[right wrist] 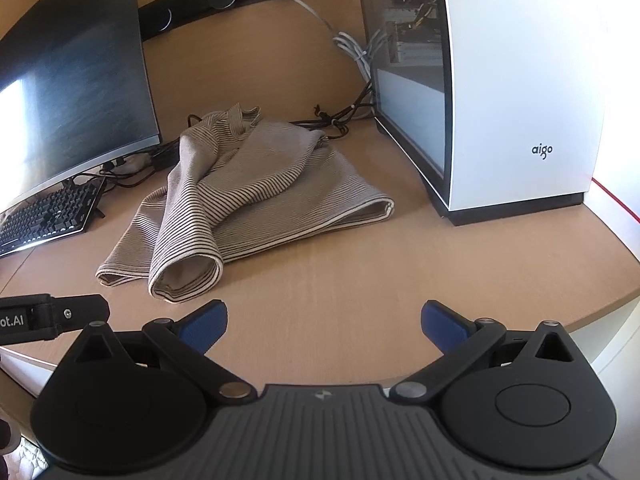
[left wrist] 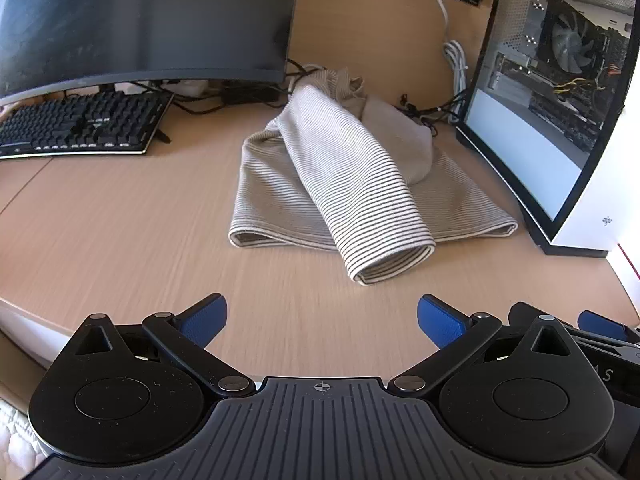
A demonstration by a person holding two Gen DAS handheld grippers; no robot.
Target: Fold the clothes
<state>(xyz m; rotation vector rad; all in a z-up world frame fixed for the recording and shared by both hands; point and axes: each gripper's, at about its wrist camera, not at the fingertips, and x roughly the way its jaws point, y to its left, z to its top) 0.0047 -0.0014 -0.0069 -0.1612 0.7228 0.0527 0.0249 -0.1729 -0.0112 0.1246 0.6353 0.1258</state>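
Through the left wrist camera I see my left gripper [left wrist: 322,318] hanging over the bare front of the desk [left wrist: 120,216], its blue pads [left wrist: 204,320] spread wide and grasping nothing. I judge it sits back here so that I can take in the whole garment before committing. The striped shirt [left wrist: 340,184] lies in the middle of the desk, between the keyboard [left wrist: 80,124] on the left and the glass-sided computer case [left wrist: 560,112] on the right. Its body is spread fairly flat, and one sleeve [left wrist: 360,200] is thrown diagonally across it, its open cuff pointing at me and overhanging the hem. That sleeve looks like the natural first thing to deal with, being the loose part nearest my fingers. The collar end is bunched up at the back, close to the cables [left wrist: 456,64] behind the monitor [left wrist: 140,20].

Through the right wrist camera my right gripper [right wrist: 324,322] is likewise released, pads [right wrist: 444,324] apart and empty, hovering over clear wood near the desk's front edge. From here the shirt lies ahead and to the left, with its folded right edge near the white case [right wrist: 520,100] but not touching it. The black body of the other gripper [right wrist: 52,316] pokes in from the left, so both tools are side by side, well short of the cloth. No fold looks finished yet.
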